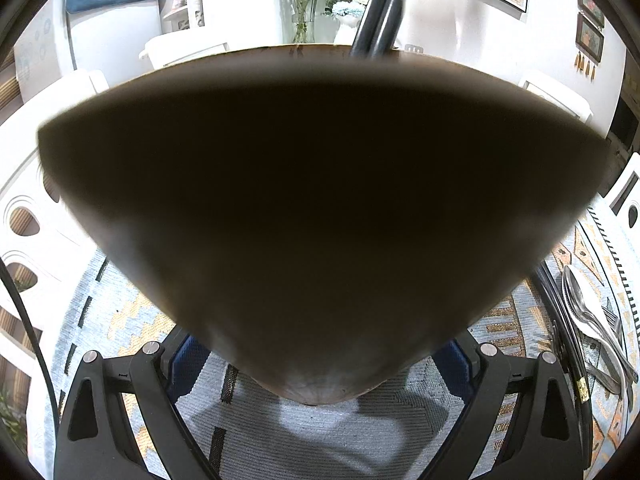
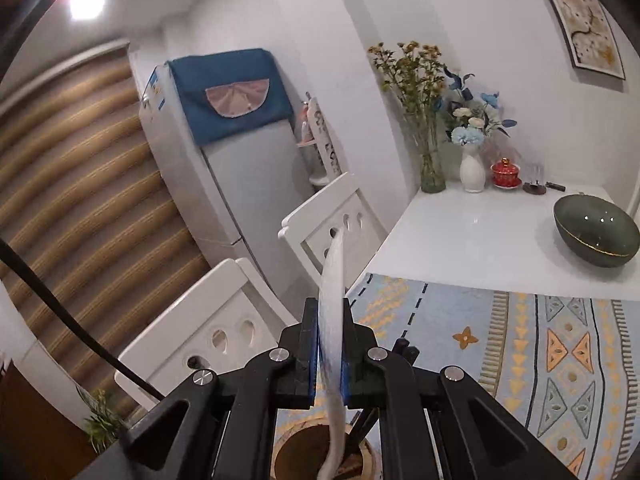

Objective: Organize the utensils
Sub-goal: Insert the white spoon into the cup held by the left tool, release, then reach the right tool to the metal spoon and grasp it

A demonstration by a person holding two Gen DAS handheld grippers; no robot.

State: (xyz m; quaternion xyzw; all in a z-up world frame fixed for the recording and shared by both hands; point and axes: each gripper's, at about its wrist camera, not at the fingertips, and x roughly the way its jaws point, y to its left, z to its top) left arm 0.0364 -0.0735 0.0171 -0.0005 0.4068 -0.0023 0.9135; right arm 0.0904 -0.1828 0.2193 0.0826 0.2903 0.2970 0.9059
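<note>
Though blurred, white utensil edge-on.

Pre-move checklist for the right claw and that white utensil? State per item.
1. Right claw grips the white utensil: ok, pads pressed on both sides.
2. Utensil's lower end over the wooden holder mouth: ok.
3. Room left in the holder: ok, the black handles sit to one side.
4. Left claw steadies the holder: cannot tell, it fills the view and contact is hidden.
5. Placemat cleared: not ok, spoons and forks lie there.
</note>
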